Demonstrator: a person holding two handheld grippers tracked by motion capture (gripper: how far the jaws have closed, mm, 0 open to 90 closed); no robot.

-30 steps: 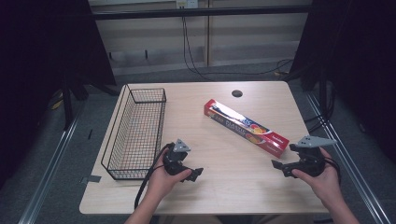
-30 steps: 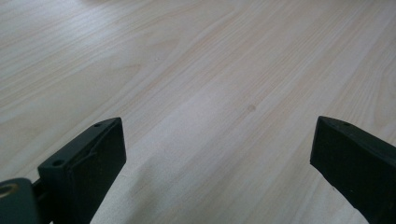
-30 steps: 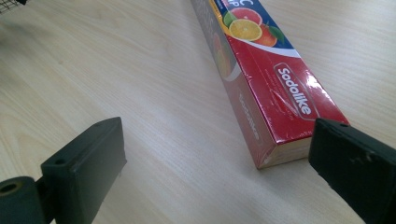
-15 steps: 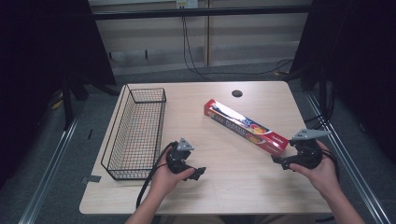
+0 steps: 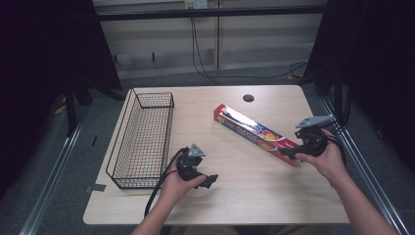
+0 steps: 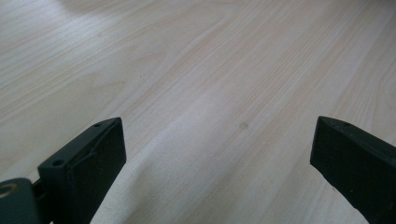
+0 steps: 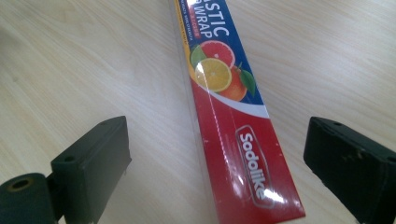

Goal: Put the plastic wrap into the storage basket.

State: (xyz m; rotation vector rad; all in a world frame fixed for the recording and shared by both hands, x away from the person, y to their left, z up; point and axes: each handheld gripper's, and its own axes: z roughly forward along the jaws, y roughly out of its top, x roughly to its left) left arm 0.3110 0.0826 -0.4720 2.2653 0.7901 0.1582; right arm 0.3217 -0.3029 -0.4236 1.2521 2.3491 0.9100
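A black wire basket [image 5: 142, 139] stands empty at the wooden table's [image 5: 254, 196] left side.

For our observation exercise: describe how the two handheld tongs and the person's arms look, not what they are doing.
Both tongs, left and right, are black, each topped by a grey three-cornered plate. A black cable trails from the left one. Jaws are blocky, matte black. The forearms are bare, no sleeves.

a: where does the basket [image 5: 142, 139] sit?
b: on the desk [image 5: 244, 196], along its left side, running front to back.
a: and the box [image 5: 257, 133]?
b: right of centre, lying slantwise, its far end toward the middle, its near end toward the right edge.
a: the grippers?
b: left gripper [image 5: 209, 181] is just right of the basket's near corner, over bare desk. right gripper [image 5: 285, 152] is at the box's near end, which lies between its jaws.
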